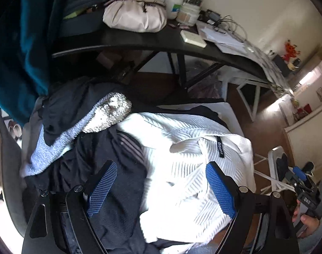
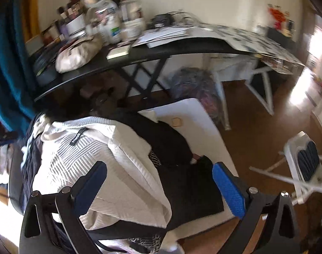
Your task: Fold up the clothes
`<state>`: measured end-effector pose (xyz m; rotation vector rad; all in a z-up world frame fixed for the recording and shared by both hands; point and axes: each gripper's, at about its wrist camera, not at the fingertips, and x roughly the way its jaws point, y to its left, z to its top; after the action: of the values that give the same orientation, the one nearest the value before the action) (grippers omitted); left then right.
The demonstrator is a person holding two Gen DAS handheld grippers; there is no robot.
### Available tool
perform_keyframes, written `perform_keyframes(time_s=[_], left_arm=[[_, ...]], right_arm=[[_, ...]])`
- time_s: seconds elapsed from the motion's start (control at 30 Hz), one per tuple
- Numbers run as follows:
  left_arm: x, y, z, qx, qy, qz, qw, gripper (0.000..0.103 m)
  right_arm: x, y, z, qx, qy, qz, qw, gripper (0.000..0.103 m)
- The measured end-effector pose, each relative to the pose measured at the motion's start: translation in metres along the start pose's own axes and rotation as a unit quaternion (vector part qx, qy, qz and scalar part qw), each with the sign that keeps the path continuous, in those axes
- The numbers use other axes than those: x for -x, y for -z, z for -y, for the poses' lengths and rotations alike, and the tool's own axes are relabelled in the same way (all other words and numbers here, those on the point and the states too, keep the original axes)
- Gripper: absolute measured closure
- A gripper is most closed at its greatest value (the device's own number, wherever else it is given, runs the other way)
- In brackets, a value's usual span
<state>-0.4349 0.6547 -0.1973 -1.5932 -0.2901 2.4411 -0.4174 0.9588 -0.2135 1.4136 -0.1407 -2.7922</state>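
White ribbed garment (image 1: 188,169) lies directly under left gripper (image 1: 161,188), jaws spread wide, nothing pinched; its black neck label (image 1: 220,147) sits ahead of right finger, long axis running away from gripper. Dark navy garment (image 1: 114,190) under left finger; light blue towel (image 1: 55,146) ahead-left. Right gripper (image 2: 161,188) also spread, empty, over boundary of white garment and black garment (image 2: 188,182). White surface (image 2: 194,114) bare ahead-right, edge beyond right finger. Black desk (image 1: 152,40) further ahead, cluttered.

Home room — cluttered desk (image 1: 139,40), clothes pile (image 1: 110,169), wood floor (image 2: 256,127).
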Motion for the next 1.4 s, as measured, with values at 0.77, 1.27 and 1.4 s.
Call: perform_keyframes(time_s=[0.77,1.27,1.4], left_arm=[[0.033,0.028,0.051,0.177,-0.139,0.043,0.9733,0.018],[0.218,0.160,-0.090,0.232,-0.137,0.131,0.9541,0.018],[0.291,0.240,-0.171,0.229,-0.160,0.146,0.9490,0.018]], right_arm=[[-0.052,-0.089,-0.007,0.179,-0.212,-0.030,0.960,0.003],[0.089,-0.022,-0.201,0.217,-0.196,0.007,0.956,0.003],[0.158,0.044,-0.303,0.241,-0.182,0.020,0.953,0.003]])
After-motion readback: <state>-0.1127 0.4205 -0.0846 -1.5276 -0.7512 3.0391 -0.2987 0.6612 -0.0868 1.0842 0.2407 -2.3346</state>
